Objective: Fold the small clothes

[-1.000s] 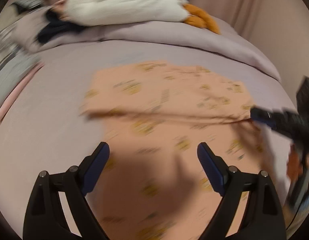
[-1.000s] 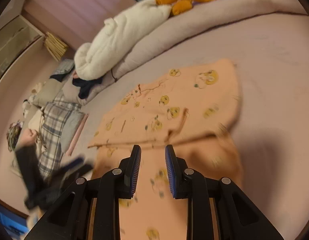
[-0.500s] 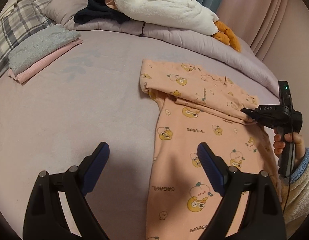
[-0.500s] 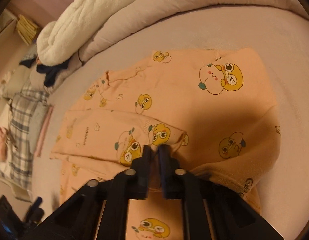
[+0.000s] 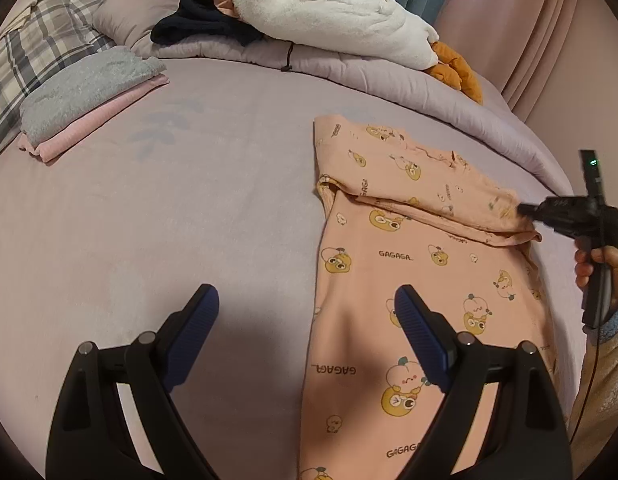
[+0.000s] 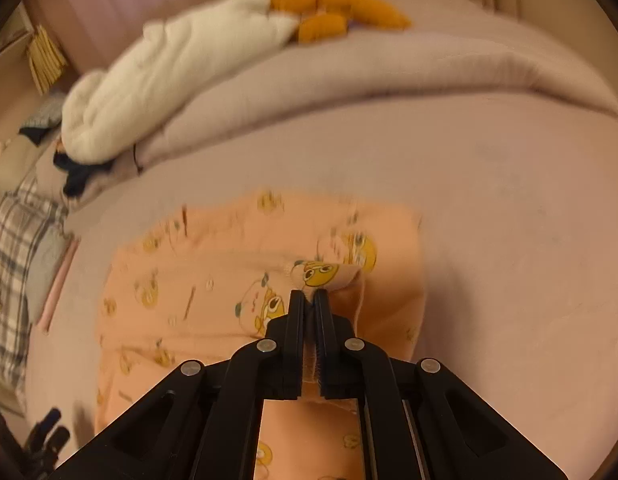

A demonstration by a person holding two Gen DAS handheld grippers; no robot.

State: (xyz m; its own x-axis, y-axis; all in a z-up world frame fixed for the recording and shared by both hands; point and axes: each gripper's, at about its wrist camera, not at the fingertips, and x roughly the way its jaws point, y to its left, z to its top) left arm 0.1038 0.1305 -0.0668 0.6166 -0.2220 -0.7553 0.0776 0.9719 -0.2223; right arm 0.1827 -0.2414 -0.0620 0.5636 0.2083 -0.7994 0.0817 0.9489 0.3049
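Note:
A peach child's garment printed with yellow cartoon figures lies on the lilac bed, its far part folded over itself. My left gripper is open and empty, hovering above the bed at the garment's left edge. My right gripper is shut on a fold of the peach garment at its right side. In the left wrist view the right gripper pinches the folded edge, held by a hand.
A folded grey and pink stack lies at the far left. A white fleece, dark clothes and an orange item lie on the rolled duvet at the back. A plaid pillow is far left.
My right gripper has closed on the garment's fold and lifted it a little. My left gripper has pulled back and left, away from the garment, staying open.

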